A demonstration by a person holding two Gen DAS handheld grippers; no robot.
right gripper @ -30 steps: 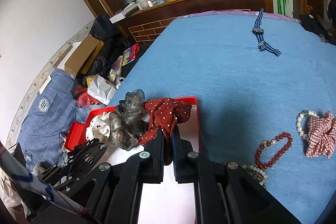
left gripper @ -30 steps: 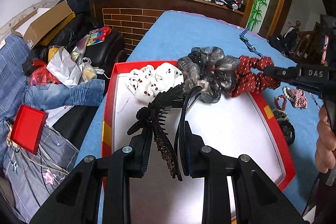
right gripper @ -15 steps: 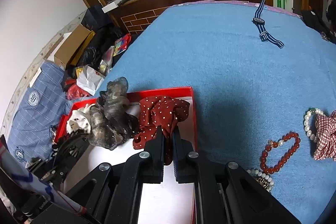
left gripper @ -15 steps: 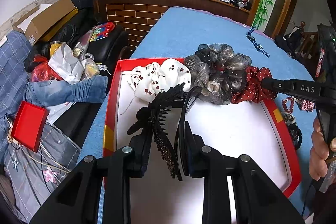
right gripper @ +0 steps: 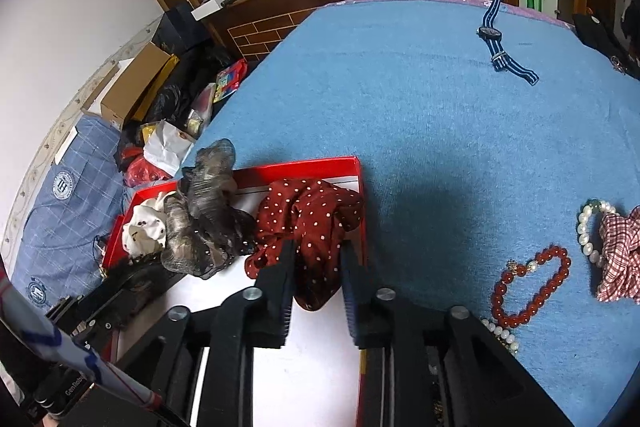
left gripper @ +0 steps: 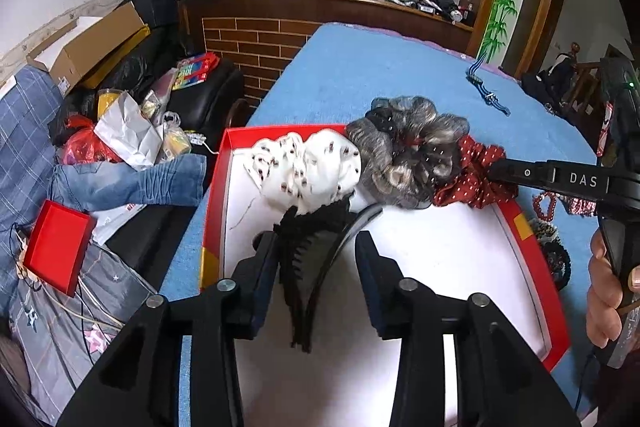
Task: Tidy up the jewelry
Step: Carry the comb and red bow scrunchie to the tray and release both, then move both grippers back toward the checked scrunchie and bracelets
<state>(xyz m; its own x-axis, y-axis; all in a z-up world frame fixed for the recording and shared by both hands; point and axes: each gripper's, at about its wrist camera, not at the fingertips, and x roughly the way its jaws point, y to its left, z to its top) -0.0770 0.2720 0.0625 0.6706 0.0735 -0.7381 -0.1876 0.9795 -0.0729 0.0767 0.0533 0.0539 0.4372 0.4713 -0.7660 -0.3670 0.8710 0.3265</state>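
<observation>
A red box with a white floor (left gripper: pixel 440 267) lies on the blue table. In it lie a white dotted scrunchie (left gripper: pixel 312 171), a grey scrunchie (left gripper: pixel 404 151), a red dotted scrunchie (left gripper: pixel 472 175) and a black hair clip (left gripper: pixel 316 259). My left gripper (left gripper: pixel 316 247) is open, its fingers on either side of the clip, which rests in the box. My right gripper (right gripper: pixel 316 255) is open around the red dotted scrunchie (right gripper: pixel 312 223), which lies at the box's far right corner (right gripper: pixel 356 163).
On the table right of the box lie a red bead bracelet (right gripper: pixel 528 287), a pearl bracelet (right gripper: pixel 588 231), a checked scrunchie (right gripper: pixel 620 255) and a striped watch (right gripper: pixel 500 47). Left of the table is floor clutter (left gripper: pixel 120 131) and a small red box (left gripper: pixel 56 247).
Both grippers have opened. The left one let go of the black hair clip, the right one let go of the red dotted scrunchie; both items now rest in the box.
</observation>
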